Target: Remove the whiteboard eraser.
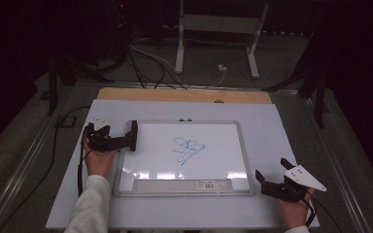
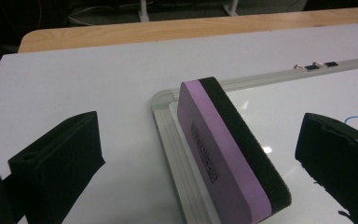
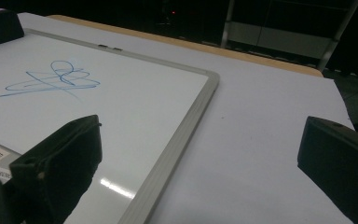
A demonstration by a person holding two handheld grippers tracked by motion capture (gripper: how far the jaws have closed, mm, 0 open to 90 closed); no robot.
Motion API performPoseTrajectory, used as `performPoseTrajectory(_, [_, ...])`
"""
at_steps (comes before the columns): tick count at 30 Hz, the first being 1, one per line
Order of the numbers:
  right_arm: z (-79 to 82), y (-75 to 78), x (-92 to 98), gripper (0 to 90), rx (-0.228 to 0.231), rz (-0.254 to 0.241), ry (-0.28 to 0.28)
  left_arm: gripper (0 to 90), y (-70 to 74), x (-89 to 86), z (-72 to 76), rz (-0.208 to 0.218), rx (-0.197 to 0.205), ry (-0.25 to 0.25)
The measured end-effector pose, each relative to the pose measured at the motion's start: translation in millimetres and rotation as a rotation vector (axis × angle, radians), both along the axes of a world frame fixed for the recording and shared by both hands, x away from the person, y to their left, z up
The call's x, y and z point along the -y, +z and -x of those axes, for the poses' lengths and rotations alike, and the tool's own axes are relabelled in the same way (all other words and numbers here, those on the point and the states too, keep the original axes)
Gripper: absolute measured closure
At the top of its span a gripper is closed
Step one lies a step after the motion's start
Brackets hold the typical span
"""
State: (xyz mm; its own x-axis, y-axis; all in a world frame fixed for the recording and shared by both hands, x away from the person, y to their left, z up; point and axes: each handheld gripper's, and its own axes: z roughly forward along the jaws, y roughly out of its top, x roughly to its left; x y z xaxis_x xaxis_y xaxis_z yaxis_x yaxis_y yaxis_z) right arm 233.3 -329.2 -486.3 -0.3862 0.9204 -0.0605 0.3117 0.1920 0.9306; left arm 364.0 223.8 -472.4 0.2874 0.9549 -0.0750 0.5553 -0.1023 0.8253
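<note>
So we've got a big pale counter (image 1: 272, 126) with a whiteboard (image 1: 243, 160) lying flat in the middle of it, and a blue scribble (image 1: 188, 149) sitting roughly at the board's centre. Over at the board's far-left corner there's the eraser (image 2: 223, 154), purple body with a black felt side, standing on a long edge across the frame. Our left gripper (image 1: 126, 141) has its jaws spread wide around the eraser with a clear gap on both sides, so nothing's gripped yet. Our right gripper (image 1: 272, 183) rests on the counter just off the board's near-right corner, jaws wide open and empty. Our read is that the grab is the step in hand: we'd centre the eraser between the jaws, close on the purple foam faces squarely so it doesn't tip, and keep the felt free to face down. Probably worth having the right gripper pin the frame so the board doesn't slide when wiping.
</note>
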Motion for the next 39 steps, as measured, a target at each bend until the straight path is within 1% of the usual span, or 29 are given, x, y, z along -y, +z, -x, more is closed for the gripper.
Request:
performPoseTrajectory(1, [0.0,0.0,0.0,0.2,0.0,0.0,0.0,1.5,0.0,0.0,0.0,0.0,0.0,0.0])
performPoseTrajectory(4, [0.0,0.0,-0.1,0.2,0.0,0.001,0.0,3.7,-1.4,0.3,-2.0,0.003,-0.024,0.002])
performPoseTrajectory(5, [0.1,0.0,-0.1,0.2,0.0,0.0,0.0,4.3,-1.4,0.3,-2.0,0.003,-0.024,0.002])
performPoseTrajectory(6, [0.1,0.0,-0.1,0.2,0.0,0.001,-0.001,5.5,-2.8,0.2,-3.1,0.009,-0.047,-0.001])
performPoseTrajectory(7, [0.0,0.0,-0.1,0.2,0.0,0.0,0.0,6.5,-3.6,0.3,-3.7,0.012,-0.055,-0.002])
performPoseTrajectory(8, [0.0,0.0,-0.1,0.2,0.0,0.0,0.0,7.1,-3.6,0.3,-3.7,0.012,-0.055,-0.002])
performPoseTrajectory(9, [0.0,0.0,-0.1,0.2,-0.001,0.001,0.001,7.2,-4.8,0.6,-4.6,0.015,-0.067,-0.004])
performPoseTrajectory(10, [0.0,0.0,-0.2,0.2,-0.002,0.0,0.001,7.2,-4.8,0.6,-4.6,0.015,-0.067,-0.004])
performPoseTrajectory(13, [0.0,0.0,-0.3,0.2,-0.001,0.001,0.001,7.0,-5.7,-0.2,-5.9,0.037,-0.084,-0.005])
performPoseTrajectory(16, [-0.1,-0.1,-0.1,0.2,-0.002,0.001,0.001,5.8,-6.1,-1.6,-6.5,0.05,-0.094,-0.007])
performPoseTrajectory(21, [-0.2,-0.2,-0.4,0.2,-0.002,0.001,0.003,4.8,-6.1,-4.7,-6.9,0.053,-0.104,-0.001])
performPoseTrajectory(24, [-0.3,-0.3,-0.8,0.2,-0.003,0.002,0.005,2.9,-5.7,-6.4,-6.9,0.058,-0.101,0.001])
performPoseTrajectory(26, [-0.4,-0.4,-1.0,0.2,-0.003,0.003,0.006,2.3,-6.0,-7.9,-7.7,0.072,-0.112,-0.002])
performPoseTrajectory(28, [-0.6,-0.5,-1.0,0.2,-0.004,0.003,0.007,2.4,-6.4,-8.2,-8.1,0.069,-0.117,0.0])
performPoseTrajectory(30, [-0.6,-0.6,-1.1,0.2,-0.004,0.003,0.006,2.5,-7.7,-8.4,-8.9,0.077,-0.125,-0.001])
performPoseTrajectory(31, [-0.6,-0.6,-1.0,0.2,-0.004,0.003,0.006,3.3,-7.8,-8.0,-9.0,0.066,-0.129,0.002])
performPoseTrajectory(33, [-0.6,-0.6,-1.0,0.2,-0.004,0.002,0.006,6.6,-7.9,-7.9,-9.0,0.063,-0.132,0.004])
performPoseTrajectory(35, [-0.8,-0.8,-1.1,0.2,-0.005,0.004,0.006,8.2,-9.3,-6.3,-9.5,0.06,-0.145,-0.001])
performPoseTrajectory(38, [-0.6,-0.7,-1.2,0.2,-0.005,0.003,0.006,13.1,-11.5,-4.7,-10.4,0.053,-0.163,-0.007])
performPoseTrajectory(39, [-0.6,-0.7,-1.2,0.2,-0.005,0.004,0.006,16.5,-12.7,-3.6,-10.8,0.05,-0.17,-0.01])
